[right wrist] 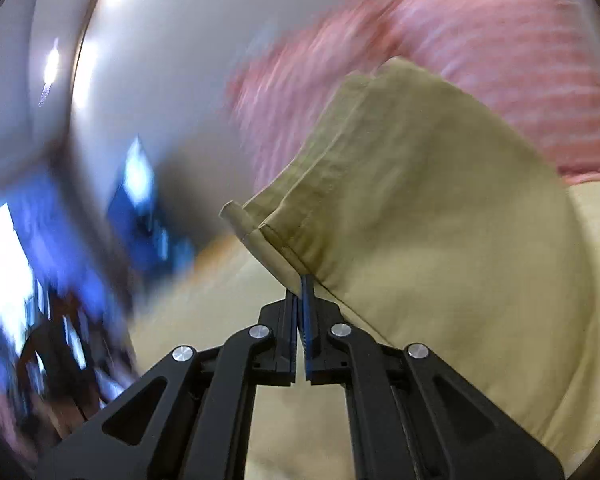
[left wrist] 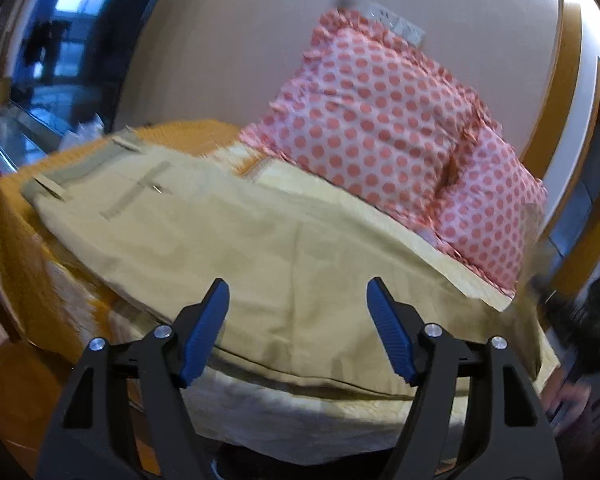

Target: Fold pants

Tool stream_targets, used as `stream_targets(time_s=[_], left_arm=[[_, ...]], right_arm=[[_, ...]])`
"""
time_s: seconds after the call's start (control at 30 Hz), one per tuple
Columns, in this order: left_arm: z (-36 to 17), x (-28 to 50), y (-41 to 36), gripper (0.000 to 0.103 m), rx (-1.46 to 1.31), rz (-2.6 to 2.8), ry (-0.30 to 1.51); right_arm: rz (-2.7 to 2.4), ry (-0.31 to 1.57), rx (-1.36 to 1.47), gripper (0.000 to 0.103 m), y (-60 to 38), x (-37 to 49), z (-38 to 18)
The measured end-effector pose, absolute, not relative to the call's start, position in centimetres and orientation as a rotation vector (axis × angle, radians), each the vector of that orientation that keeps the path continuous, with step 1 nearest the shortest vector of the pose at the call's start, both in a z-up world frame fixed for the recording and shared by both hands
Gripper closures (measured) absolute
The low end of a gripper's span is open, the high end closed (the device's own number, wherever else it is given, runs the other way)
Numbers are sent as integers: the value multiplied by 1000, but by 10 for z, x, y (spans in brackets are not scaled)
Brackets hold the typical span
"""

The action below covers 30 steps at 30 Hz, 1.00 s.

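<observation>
My right tongs [right wrist: 300, 284] clamp the khaki pants [right wrist: 432, 216] hem, lifted; my left tongs [left wrist: 298, 292] gape over them. Far right, seemingly a dotted pillow [left wrist: 384, 120].

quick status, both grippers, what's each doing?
Left gripper: open, holding nothing, fingers spread above the khaki pants.
Right gripper: closed on the hem end of the pants, lifted off the bed.
</observation>
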<state>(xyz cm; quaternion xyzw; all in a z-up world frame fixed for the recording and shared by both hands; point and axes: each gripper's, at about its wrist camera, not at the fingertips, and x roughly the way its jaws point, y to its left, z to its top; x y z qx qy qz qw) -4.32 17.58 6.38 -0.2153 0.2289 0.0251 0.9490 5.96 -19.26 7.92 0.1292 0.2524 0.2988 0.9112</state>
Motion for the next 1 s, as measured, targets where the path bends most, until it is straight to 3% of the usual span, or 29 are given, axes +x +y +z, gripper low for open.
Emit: stream_targets(time_s=[0.1,0.2,0.23,0.27,0.4,0.47,0.57,0.7,1.0], left_arm=[[67,-53,194,32,-425,134,447],[64,-61,216,32,-443,214,443],[62,-63,226,32,-453,252,444],[60,-65,232,32,-460,277,443],[52,-69,255,31,-482,383,449],[47,-68,262,31,-474,424,462],[42,-65,269,31,-465,443,484],[38,-57,276,31,-473,441,493],[36,-27,293,30,-503,451,539]], right_arm=[[689,732,34,99,-123,55,35],[715,716,26,72,-114,46,36],[725,688,50,55,-117,45,43],[718,660,64,48,-121,44,48],[599,554,86,49,-135,54,65],[495,611,33,54,-129,72,59],[438,759,-66,53,-115,90,36],[466,740,-114,53,-102,79,34],[484,724,-91,41,-99,75,33]])
